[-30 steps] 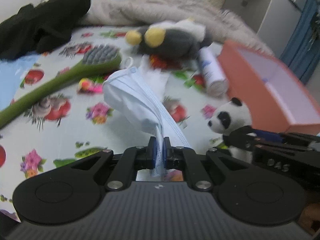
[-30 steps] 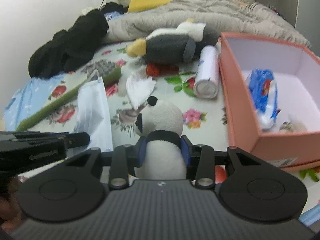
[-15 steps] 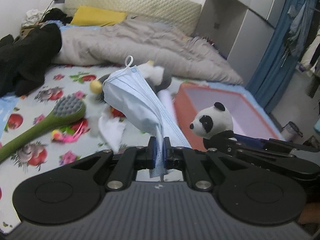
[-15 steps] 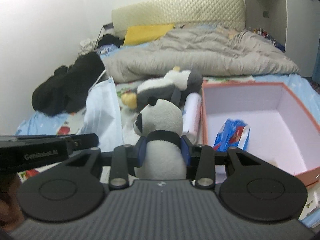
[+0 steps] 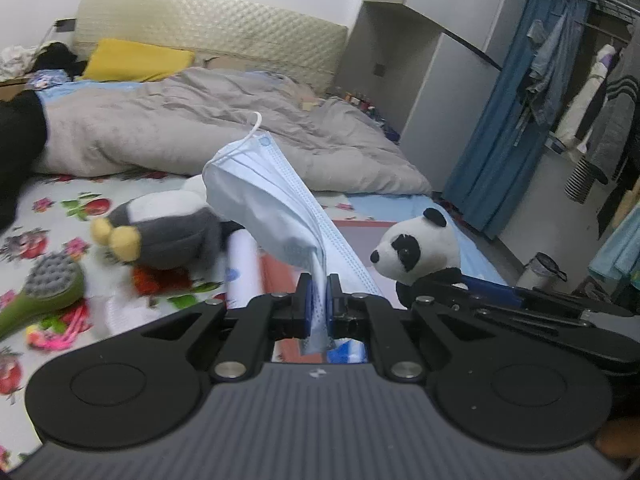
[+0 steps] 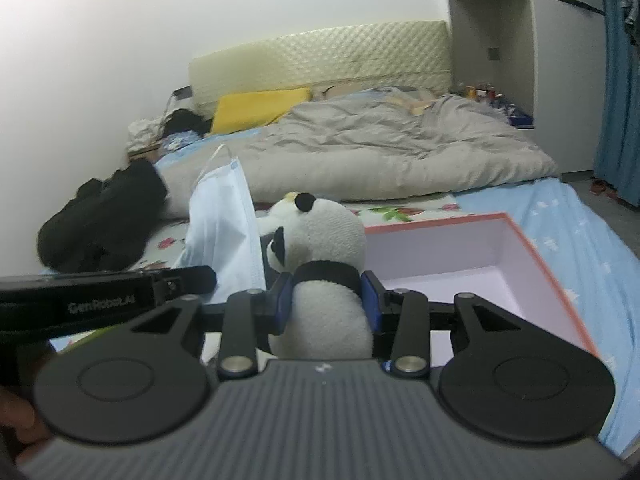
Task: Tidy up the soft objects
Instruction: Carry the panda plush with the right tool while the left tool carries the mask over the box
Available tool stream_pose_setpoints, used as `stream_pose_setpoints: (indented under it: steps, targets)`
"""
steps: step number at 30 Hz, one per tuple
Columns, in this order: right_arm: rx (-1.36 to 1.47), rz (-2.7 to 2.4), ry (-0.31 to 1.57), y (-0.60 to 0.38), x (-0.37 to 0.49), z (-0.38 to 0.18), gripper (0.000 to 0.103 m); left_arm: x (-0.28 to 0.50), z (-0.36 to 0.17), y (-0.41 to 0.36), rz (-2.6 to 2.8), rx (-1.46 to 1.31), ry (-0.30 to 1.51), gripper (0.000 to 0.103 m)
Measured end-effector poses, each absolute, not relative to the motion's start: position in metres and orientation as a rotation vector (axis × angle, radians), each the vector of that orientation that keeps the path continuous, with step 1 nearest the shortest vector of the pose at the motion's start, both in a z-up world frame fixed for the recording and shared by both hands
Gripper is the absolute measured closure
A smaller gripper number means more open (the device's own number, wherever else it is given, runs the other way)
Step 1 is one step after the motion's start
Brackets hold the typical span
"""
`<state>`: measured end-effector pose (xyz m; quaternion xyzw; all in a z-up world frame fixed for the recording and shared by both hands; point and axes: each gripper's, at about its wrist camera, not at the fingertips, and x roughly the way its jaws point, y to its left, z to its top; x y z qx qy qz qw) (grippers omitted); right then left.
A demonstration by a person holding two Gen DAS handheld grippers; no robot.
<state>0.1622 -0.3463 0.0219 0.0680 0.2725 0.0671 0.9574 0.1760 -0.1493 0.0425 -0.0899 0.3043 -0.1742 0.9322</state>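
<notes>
- L gripper (image 5: pixel 318 300): fingers (image 5: pixel 305 304) pinched tight on the bottom edge of a light-blue face mask (image 5: pixel 264 200); mask stands up & leans left in the L wrist view, ear loop at its top
- R gripper (image 6: pixel 325 306): fingers (image 6: pixel 282 304) clamped on the body of a small panda plush (image 6: pixel 320 240), w/ blue pads on both sides just under its black collar band; head sticks up above the fingers
- both held up in the air above the bed (image 6: pixel 580 216), mask just left of the panda in the R wrist view, close but can't tell if touching
- pink box (image 6: pixel 560 280) w/ pale inside sits on the bed below & right of the panda, open top
- penguin plush (image 5: pixel 168 228) (grey/white, yellow feet) lies on the flowered sheet (image 5: pixel 52 208), white tube (image 5: pixel 244 268) beside it
- green brush (image 5: pixel 44 296) w/ grey bristle head lower left, pink hair ties (image 5: pixel 56 332) & a white cloth (image 5: pixel 120 312) near it
- grey duvet (image 6: pixel 380 148) bunched across the far part of the bed, yellow pillow (image 6: pixel 256 108) by the padded headboard (image 6: pixel 320 60)
- black clothing (image 6: pixel 104 224) heaped at left edge
- blue curtain (image 5: pixel 512 120) & hanging clothes at right of the room
</notes>
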Motion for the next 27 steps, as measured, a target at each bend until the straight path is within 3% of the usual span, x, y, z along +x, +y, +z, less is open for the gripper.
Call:
stream_pose_setpoints:
  steps: [10,27]
  targets:
    - [0.181,0.030,0.597,-0.408,0.195,-0.009,0.062,0.230,0.029,-0.226,-0.455,-0.157,0.652,0.095]
    - [0.240,-0.114,0.896,-0.475,0.249,-0.116,0.061,0.322,-0.089,-0.317,-0.534,-0.112,0.979,0.093]
